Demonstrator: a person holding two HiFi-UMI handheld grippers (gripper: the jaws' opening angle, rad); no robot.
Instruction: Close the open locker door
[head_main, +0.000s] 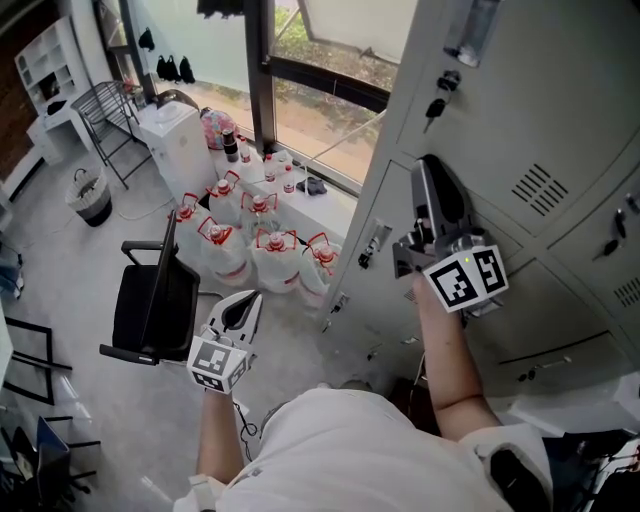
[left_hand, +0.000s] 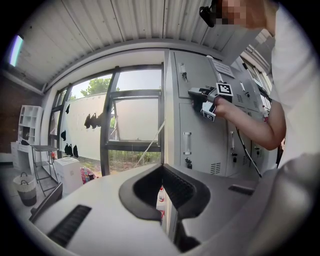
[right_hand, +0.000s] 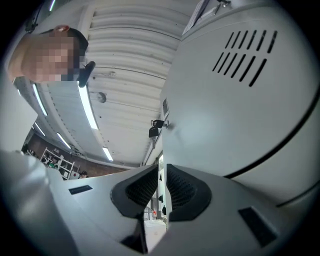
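Left tongs (head_main: 245, 300) hang low over the floor, tips pressed together, nothing in them.

Right tongs (head_main: 432, 172) sit close against the pale grey sheet-metal locker door (head_main: 520, 90), pointing up its face. Pads stand a narrow slit apart with nothing pinched; only the room shows through the gap.

The door is in the end column of the locker bank, upper tier, at the right of the head view. It has a black-fobbed key (head_main: 437, 105) in its lock and a slotted vent (head_main: 540, 185) at the far lower corner. It looks near flush; latched or not, cannot tell.

Handling, my read: thin steel, light on its hinges, stiff enough to shove but apt to clang and spring back. The painted face is slick, so push flat near the lock edge, clear of the key. No pinch needed.

Room, left to right:
- pale grey concrete floor (head_main: 90, 400)
- black chair (head_main: 155, 305)
- cluster of clear water jugs with red handles (head_main: 275, 255) under a dark-framed window (head_main: 262, 80)
- the lockers
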